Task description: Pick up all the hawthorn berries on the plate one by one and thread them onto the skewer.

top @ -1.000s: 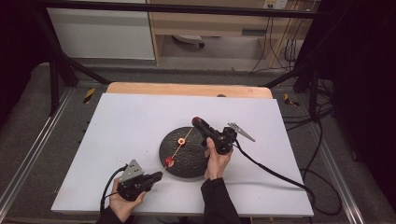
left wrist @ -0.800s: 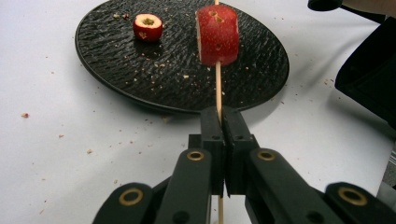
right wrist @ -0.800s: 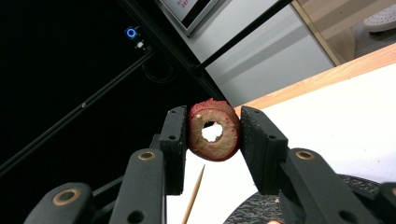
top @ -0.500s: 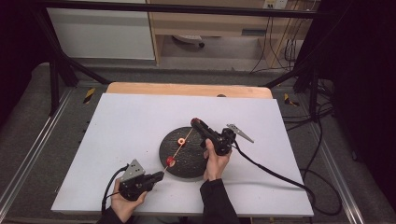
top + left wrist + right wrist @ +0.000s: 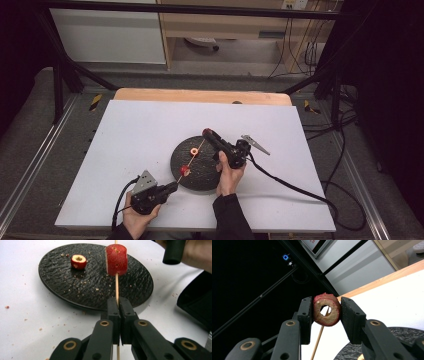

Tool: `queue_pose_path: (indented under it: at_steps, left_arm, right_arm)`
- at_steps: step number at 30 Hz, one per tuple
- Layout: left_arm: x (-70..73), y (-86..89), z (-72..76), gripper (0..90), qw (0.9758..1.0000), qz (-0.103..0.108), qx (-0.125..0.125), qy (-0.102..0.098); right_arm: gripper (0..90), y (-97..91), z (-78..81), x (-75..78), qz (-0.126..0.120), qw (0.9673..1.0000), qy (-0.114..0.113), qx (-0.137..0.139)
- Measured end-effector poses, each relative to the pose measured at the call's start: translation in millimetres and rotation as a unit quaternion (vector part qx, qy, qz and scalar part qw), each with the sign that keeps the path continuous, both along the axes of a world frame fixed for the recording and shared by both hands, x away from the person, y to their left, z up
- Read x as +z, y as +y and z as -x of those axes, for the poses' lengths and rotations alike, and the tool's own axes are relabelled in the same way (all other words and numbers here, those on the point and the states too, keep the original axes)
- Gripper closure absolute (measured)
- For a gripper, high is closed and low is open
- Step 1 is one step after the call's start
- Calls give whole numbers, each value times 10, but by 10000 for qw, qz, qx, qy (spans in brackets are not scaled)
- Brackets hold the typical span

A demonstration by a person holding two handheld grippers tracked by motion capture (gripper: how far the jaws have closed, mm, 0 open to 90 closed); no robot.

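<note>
A white surface [image 5: 125,145] carries a round black textured plate [image 5: 192,175], which sits a little toward the near edge, roughly midway between the left and right edges. Crumbs are scattered over the plate and on the surface around it.

The left hand-held gripper [image 5: 120,305], down near the surface's near edge and just left of the plate, is clenched on the lower end of a thin wooden skewer [image 5: 116,287]. The skewer slants up and away over the plate toward the other hand. A red fruit piece [image 5: 116,260], dotted with small holes, is already threaded on the skewer and hangs above the plate's near part; in the high view it appears as a red spot [image 5: 185,170] over the plate's near left area. A second, hollowed red fruit piece [image 5: 78,261] lies on the plate by itself, nearer its far rim as the left gripper view sees it.

The right hand-held gripper [image 5: 326,312], held over the plate's right rim, grasps a cored red fruit ring [image 5: 327,309] between its pads, one pad on each flat side. The ring stands upright with its hole facing the camera, and the skewer's tip [image 5: 325,311] shows through that hole, so the stick is lined up with the ring's opening.
</note>
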State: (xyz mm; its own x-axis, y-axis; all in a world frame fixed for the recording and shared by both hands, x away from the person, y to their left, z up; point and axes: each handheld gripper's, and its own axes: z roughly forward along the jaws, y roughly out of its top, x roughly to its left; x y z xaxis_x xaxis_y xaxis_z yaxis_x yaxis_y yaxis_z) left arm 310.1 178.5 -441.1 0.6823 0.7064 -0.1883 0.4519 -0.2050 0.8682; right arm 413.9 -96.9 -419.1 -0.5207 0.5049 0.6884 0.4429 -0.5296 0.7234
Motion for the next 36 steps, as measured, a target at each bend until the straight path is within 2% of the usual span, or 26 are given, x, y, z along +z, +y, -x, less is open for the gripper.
queue_pose_path:
  at_steps: [3,18,36]
  left_arm:
    - [3,-31,-16,882,10000,59,32,25]
    - [131,-230,-185,883,9999,64,69,67]
    - [281,-377,-375,884,9999,85,67,-6]
  right_arm:
    - [632,13,8,-20,1,10000,12,14]
    - [633,38,90,-44,89,9999,-30,106]
    - [633,65,190,-68,202,9996,-95,192]
